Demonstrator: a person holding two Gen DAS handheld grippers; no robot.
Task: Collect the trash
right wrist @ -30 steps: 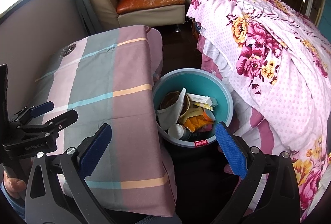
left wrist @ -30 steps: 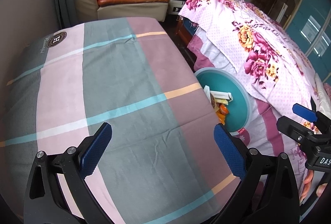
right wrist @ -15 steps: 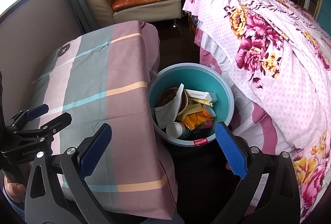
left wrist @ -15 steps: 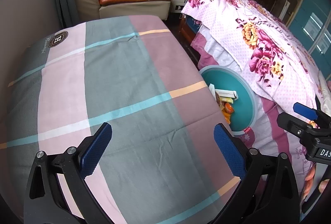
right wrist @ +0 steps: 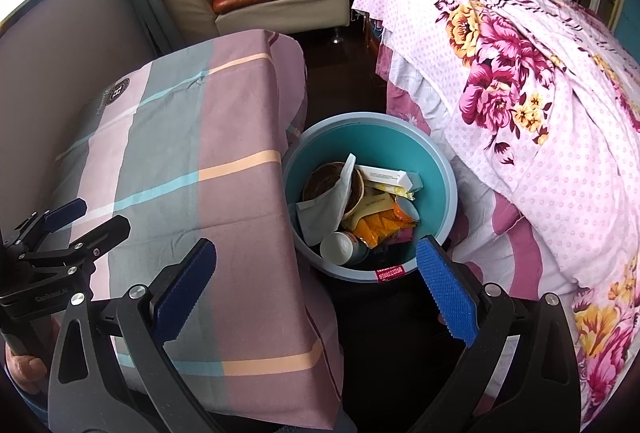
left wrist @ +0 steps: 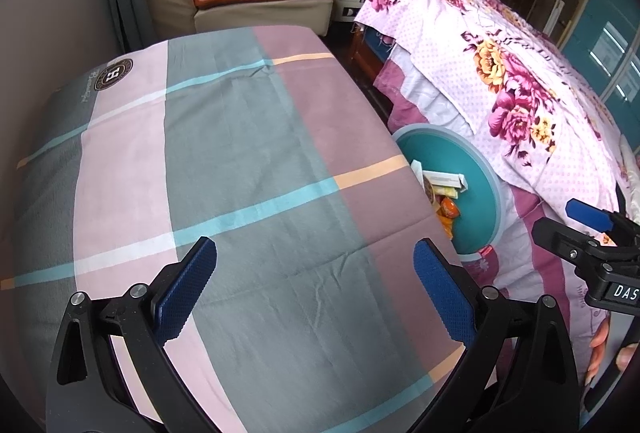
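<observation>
Looks pretty much done to me: the trash [right wrist: 360,209] is all piled in the teal bin [right wrist: 440,169] on the floor between the desk [left wrist: 240,153] and bed [right wrist: 540,93], nothing left on the cloth. Left gripper [left wrist: 316,289] and right gripper [right wrist: 316,289] both have jaws wide, holding nothing. Versus a second ago, both views have only drifted slightly; the bin looks a bit nearer.
</observation>
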